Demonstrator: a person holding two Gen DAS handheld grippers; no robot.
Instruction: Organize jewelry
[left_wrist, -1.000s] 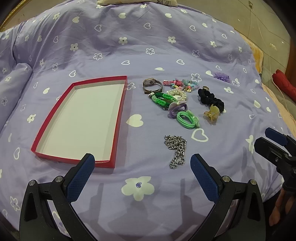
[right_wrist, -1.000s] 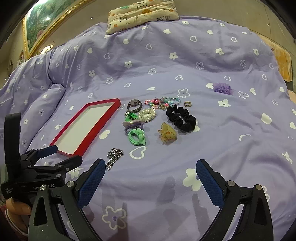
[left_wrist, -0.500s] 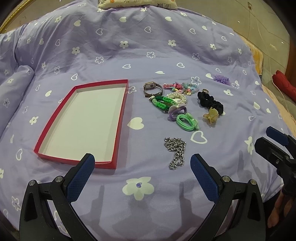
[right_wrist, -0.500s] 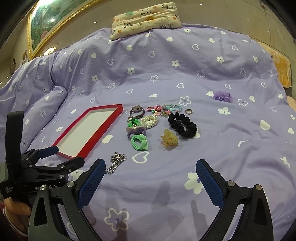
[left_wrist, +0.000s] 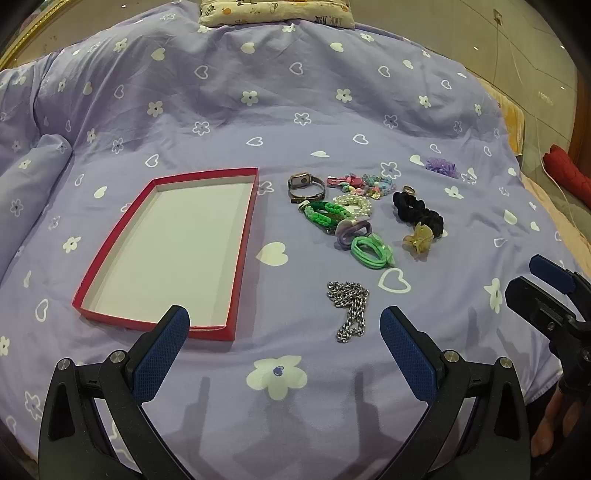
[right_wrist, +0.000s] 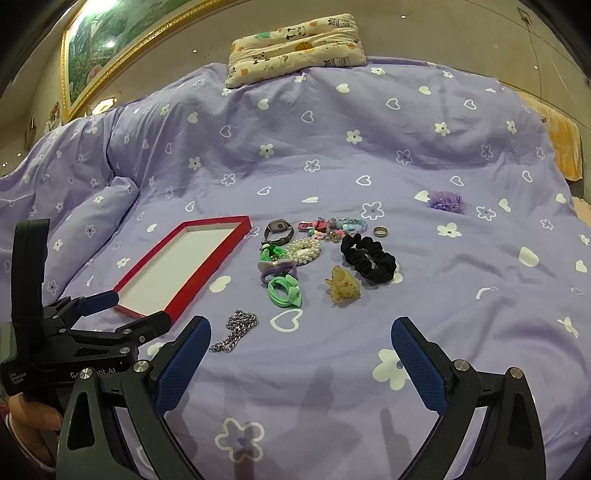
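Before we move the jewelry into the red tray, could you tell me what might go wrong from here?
Three risks, I think:
1. The silver chain lies flat and limp on the soft bedspread, so the open left gripper may pinch fabric or let links slip.
2. The green bracelet, pearl bracelet and purple clip touch, so one may drag another.
3. The small ring seems hard to pinch.

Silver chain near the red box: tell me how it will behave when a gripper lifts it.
The silver chain lies bunched in loose links, so it will probably hang limp and swing. It looks like metal, likely heavy for its size. Pinched at one link, it may slip or trail across the bedspread.
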